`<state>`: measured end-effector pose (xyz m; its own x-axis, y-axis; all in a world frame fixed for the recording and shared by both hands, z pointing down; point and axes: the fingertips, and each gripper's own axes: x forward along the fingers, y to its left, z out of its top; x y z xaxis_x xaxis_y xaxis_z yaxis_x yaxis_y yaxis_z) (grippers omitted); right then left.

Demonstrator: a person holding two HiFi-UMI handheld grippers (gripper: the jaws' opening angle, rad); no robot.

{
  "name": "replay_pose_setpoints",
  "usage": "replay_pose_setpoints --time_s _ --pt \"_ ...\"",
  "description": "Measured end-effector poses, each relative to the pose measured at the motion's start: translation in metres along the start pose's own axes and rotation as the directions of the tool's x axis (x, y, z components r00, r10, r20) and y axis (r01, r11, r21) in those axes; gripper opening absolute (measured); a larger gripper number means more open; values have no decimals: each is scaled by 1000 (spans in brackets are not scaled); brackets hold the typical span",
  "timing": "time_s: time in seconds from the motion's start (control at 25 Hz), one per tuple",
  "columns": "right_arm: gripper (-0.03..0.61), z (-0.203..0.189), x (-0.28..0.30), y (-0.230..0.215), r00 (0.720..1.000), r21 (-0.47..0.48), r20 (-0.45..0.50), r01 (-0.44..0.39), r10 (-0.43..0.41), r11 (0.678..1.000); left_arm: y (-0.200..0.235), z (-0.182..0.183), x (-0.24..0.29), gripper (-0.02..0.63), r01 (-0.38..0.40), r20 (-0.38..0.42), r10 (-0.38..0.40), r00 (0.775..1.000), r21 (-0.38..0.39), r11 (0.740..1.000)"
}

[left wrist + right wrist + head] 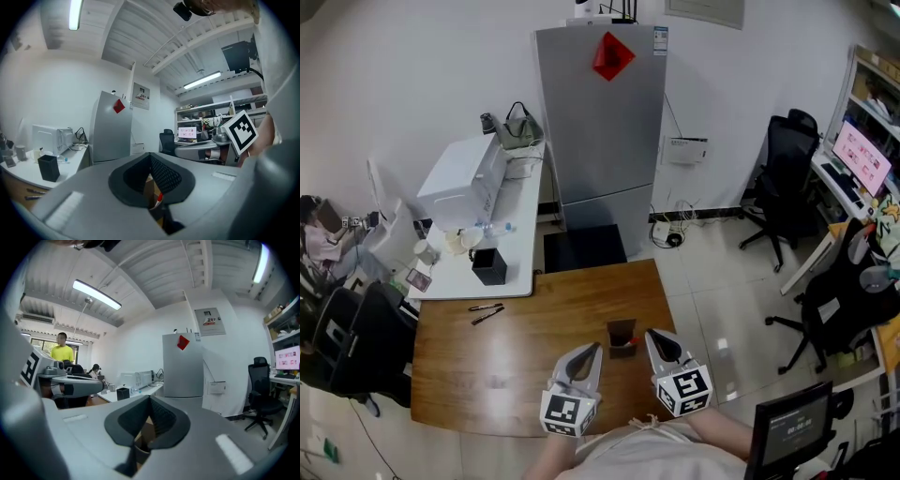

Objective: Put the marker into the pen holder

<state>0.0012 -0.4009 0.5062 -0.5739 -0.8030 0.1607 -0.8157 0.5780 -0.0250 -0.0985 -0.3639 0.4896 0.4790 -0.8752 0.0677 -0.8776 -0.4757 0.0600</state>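
Observation:
A small brown pen holder (pixel 622 337) stands on the wooden table (pixel 534 328), between the tips of my two grippers. The left gripper (pixel 593 348) is just left of it and the right gripper (pixel 652 335) just right of it. Both are raised above the tabletop and point roughly level. In the left gripper view the left gripper (pixel 150 157) has its pads together with nothing held; below them I see the pen holder (pixel 151 187) and a marker's red tip (pixel 160 197) in it. The right gripper (pixel 149 401) is shut and empty, with the pen holder (pixel 143 439) below.
Two pens (pixel 486 312) lie near the table's far left edge. A white side table (pixel 511 234) behind holds a black box-shaped holder (pixel 488 265) and a white appliance (pixel 461 183). A grey fridge (pixel 600 122) stands beyond. Office chairs (pixel 783 183) are at the right.

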Motion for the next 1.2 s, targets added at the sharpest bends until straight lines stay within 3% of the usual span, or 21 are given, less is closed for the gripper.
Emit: replay_pose_setpoints --time_s 0.36,0.52,0.64,0.92,1.2 --pt "2 4 -35 43 999 54 46 2 -4 999 -3 -1 -49 15 13 18 -13 1000 -5 1000" --pt "2 0 -55 62 998 41 55 28 -30 999 -13 -1 -69 15 58 54 -58 997 4 998" --pt "2 -4 -72 73 998 36 53 27 -29 999 -18 -5 -80 15 44 38 -44 998 1 999" --pt "2 -10 -107 81 998 51 52 -29 26 998 -57 -12 -108 15 25 32 -26 999 27 999" --pt "2 -25 -176 108 985 30 63 -160 158 987 -116 -23 -156 15 -57 27 57 998 21 998"
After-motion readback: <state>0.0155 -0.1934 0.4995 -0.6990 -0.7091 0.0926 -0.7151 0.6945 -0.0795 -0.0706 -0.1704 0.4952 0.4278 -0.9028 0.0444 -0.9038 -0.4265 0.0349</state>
